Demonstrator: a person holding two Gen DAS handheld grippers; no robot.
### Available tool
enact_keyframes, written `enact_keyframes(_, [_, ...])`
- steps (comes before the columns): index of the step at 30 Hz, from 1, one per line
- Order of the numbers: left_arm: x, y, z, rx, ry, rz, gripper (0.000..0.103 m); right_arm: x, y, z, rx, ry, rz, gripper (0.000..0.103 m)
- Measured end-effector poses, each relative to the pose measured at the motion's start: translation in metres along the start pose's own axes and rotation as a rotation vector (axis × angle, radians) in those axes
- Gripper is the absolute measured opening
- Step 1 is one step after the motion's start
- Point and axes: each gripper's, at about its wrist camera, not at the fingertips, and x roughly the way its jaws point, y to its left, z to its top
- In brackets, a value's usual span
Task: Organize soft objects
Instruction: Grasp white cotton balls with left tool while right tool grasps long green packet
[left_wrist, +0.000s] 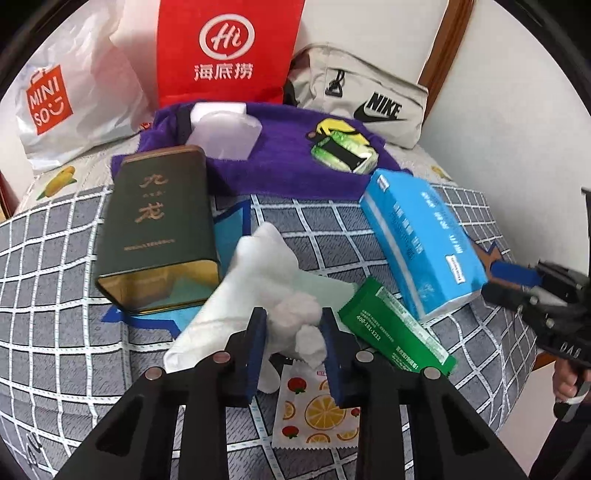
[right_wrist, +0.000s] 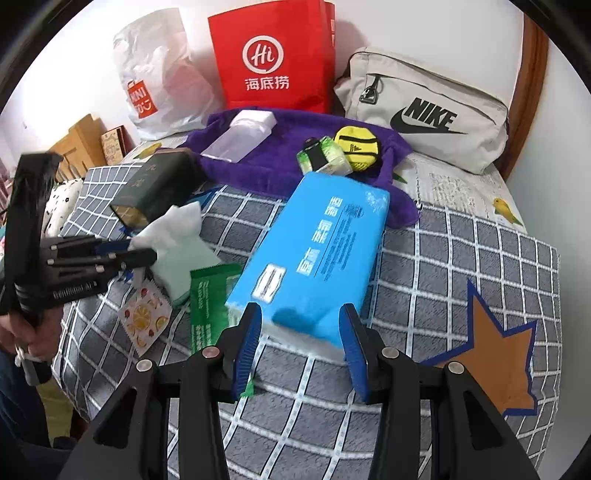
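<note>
On a checked bed, the left tool (left_wrist: 293, 334) pinches a cotton wad (left_wrist: 295, 314); lifting gently would avoid tearing, while the right tool (right_wrist: 301, 341) straddles the blue tissue pack (right_wrist: 314, 258), jaws apart.

Red bag (left_wrist: 225, 51) top cut off by frame edge in both views. White bag (right_wrist: 159, 74) logo half hidden in fold. Green tin (right_wrist: 155, 188) lettering too dim to read, right view. Fruit sachet (left_wrist: 314, 406) upper part hidden behind left gripper (left_wrist: 293, 347). Tissue pack (right_wrist: 314, 254) small print blurred. Green sachet (right_wrist: 208, 314) lower end hidden behind right gripper (right_wrist: 301, 347) finger.
</note>
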Motion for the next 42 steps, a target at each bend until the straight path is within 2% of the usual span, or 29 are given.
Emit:
enact_keyframes(7, [-0.013,0.005,-0.003,-0.020,-0.024,0.003,0.027,0.001,0.016,-0.016,-0.022,0.024,0.059,0.044])
enact_keyframes(11, [-0.017,0.006,-0.012,-0.038,-0.028,-0.028,0.027,0.017,0.035,-0.028,-0.079,0.068,0.095,0.044])
enact_keyframes(16, [-0.021,0.009,-0.017,-0.045,-0.036,-0.026,0.027,0.037,0.044,-0.030,-0.093,0.063,0.103,0.045])
enact_keyframes(21, [-0.022,0.014,-0.020,-0.078,-0.038,-0.060,0.027,0.050,0.049,-0.026,-0.111,0.061,0.097,0.061])
enact_keyframes(25, [-0.021,0.013,-0.021,-0.078,-0.029,-0.078,0.027,0.058,0.055,-0.024,-0.102,0.078,0.120,0.064])
enact_keyframes(34, [-0.022,0.019,-0.020,-0.093,-0.025,-0.077,0.027,0.068,0.065,-0.024,-0.089,0.065,0.091,0.075])
enact_keyframes(35, [-0.021,0.019,-0.020,-0.097,-0.023,-0.079,0.027,0.068,0.066,-0.024,-0.094,0.060,0.082,0.074])
enact_keyframes(37, [-0.020,0.019,-0.022,-0.100,-0.017,-0.085,0.027,0.069,0.072,-0.026,-0.120,0.049,0.037,0.066])
enact_keyframes(38, [-0.019,0.018,-0.022,-0.099,-0.014,-0.083,0.027,0.068,0.073,-0.027,-0.135,0.043,0.021,0.056])
enact_keyframes(39, [-0.019,0.018,-0.022,-0.098,-0.012,-0.078,0.027,0.066,0.073,-0.027,-0.141,0.039,0.027,0.047])
enact_keyframes(42, [-0.021,0.018,-0.019,-0.100,-0.012,-0.071,0.027,0.062,0.068,-0.025,-0.123,0.056,0.052,0.039])
